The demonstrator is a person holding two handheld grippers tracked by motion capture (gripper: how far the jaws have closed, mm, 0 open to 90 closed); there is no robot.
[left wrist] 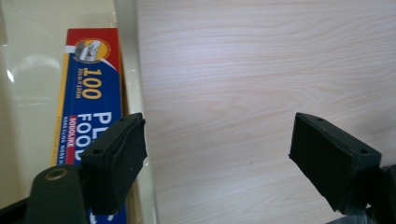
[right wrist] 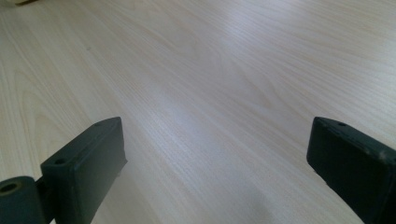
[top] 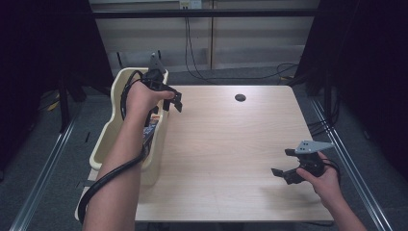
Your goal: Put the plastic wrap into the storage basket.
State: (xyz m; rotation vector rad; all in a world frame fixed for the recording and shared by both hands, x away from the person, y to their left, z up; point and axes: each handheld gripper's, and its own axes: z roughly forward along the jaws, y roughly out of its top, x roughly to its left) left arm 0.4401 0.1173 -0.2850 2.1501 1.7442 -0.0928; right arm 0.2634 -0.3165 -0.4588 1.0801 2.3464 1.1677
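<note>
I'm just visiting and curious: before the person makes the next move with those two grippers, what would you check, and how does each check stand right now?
1. Left gripper free of any load: ok, jaws apart with bare table between them.
2. Blue and red food wrap box resting inside the cream bin: ok, it lies along the bin's wall.
3. Left gripper clear of the bin's rim: cannot tell, one jaw overlaps the rim in the left gripper view.
4. Right gripper ready: ok, jaws apart, nothing held, above the wooden table.
5. Cable from the left gripper not snagged: cannot tell, it loops around the forearm near the bin.
</note>
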